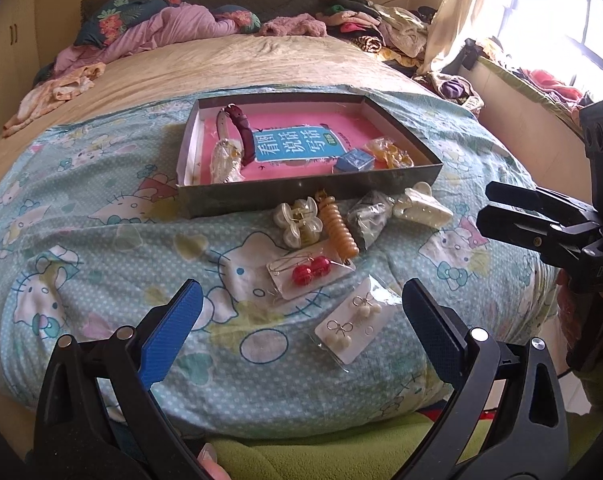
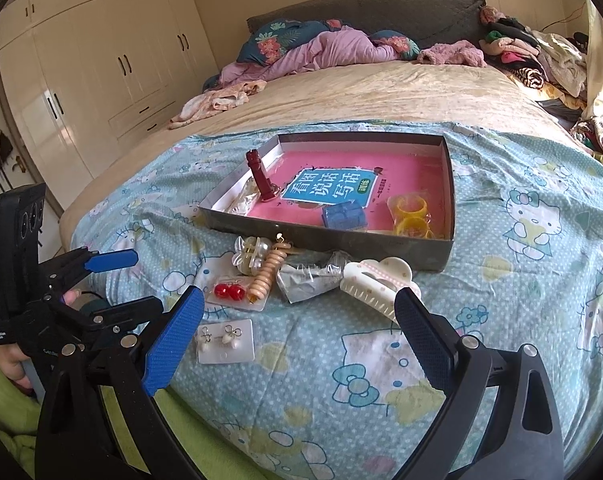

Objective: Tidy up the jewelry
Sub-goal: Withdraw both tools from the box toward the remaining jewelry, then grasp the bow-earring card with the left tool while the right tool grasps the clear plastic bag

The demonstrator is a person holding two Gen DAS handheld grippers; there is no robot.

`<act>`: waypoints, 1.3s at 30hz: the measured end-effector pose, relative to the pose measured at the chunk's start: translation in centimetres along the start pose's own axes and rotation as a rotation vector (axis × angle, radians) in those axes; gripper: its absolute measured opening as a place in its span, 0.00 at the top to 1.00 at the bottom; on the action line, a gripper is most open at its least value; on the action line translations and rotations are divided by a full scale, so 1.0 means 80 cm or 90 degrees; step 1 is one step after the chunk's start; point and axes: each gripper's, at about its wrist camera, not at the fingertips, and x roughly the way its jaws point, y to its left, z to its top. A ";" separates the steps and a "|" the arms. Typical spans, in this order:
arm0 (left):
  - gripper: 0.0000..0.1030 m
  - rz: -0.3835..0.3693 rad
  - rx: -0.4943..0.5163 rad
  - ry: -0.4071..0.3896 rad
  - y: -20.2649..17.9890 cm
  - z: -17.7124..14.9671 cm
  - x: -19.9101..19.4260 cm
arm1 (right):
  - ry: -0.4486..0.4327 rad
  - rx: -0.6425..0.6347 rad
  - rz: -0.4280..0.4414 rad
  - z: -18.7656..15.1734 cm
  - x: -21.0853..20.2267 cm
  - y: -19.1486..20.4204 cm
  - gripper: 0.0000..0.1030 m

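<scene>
Hovering above the cartoon-cat printed blue quilt [image 1: 101, 240], the left gripper [image 1: 301, 332] has its blue-padded jaws spread wide and empty. The right gripper [image 2: 301, 336] is equally wide open, holding nothing. Nearest lies a white card of pearl bow earrings [image 1: 351, 330], then a card of red ball earrings [image 1: 307, 274]. Beyond sit an orange spiral hair tie [image 1: 337, 228], a clear flower-shaped claw clip [image 1: 297, 220], a crumpled clear plastic bag [image 1: 371, 212] and a cream claw clip [image 2: 375, 282]. Farthest, the shallow grey cardboard box [image 1: 301, 196] holds a pink book [image 1: 293, 148], a maroon strap [image 1: 245, 132], a small blue box [image 1: 355, 162] and yellow rings [image 2: 411, 216].
</scene>
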 end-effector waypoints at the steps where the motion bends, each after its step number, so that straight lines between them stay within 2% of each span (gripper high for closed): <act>1: 0.09 -0.004 0.006 0.003 -0.002 -0.002 0.003 | 0.003 0.003 0.001 -0.001 0.002 -0.001 0.08; 13: 0.11 -0.052 0.041 0.059 -0.024 -0.024 0.040 | 0.061 0.036 0.022 -0.014 0.046 -0.008 0.08; 16: 0.22 -0.060 0.048 0.071 -0.029 -0.028 0.048 | 0.074 0.042 0.030 -0.017 0.061 -0.007 0.09; 20: 0.33 -0.069 0.051 0.086 -0.030 -0.030 0.056 | 0.095 0.055 0.039 -0.019 0.083 -0.007 0.18; 23: 0.36 -0.075 0.051 0.094 -0.030 -0.031 0.061 | 0.099 0.068 0.044 -0.018 0.095 -0.008 0.25; 28: 0.37 -0.081 0.048 0.106 -0.029 -0.032 0.068 | 0.108 0.100 0.045 -0.011 0.115 -0.016 0.33; 39: 0.37 -0.088 0.045 0.128 -0.031 -0.028 0.090 | 0.079 0.204 0.063 0.004 0.146 -0.043 0.33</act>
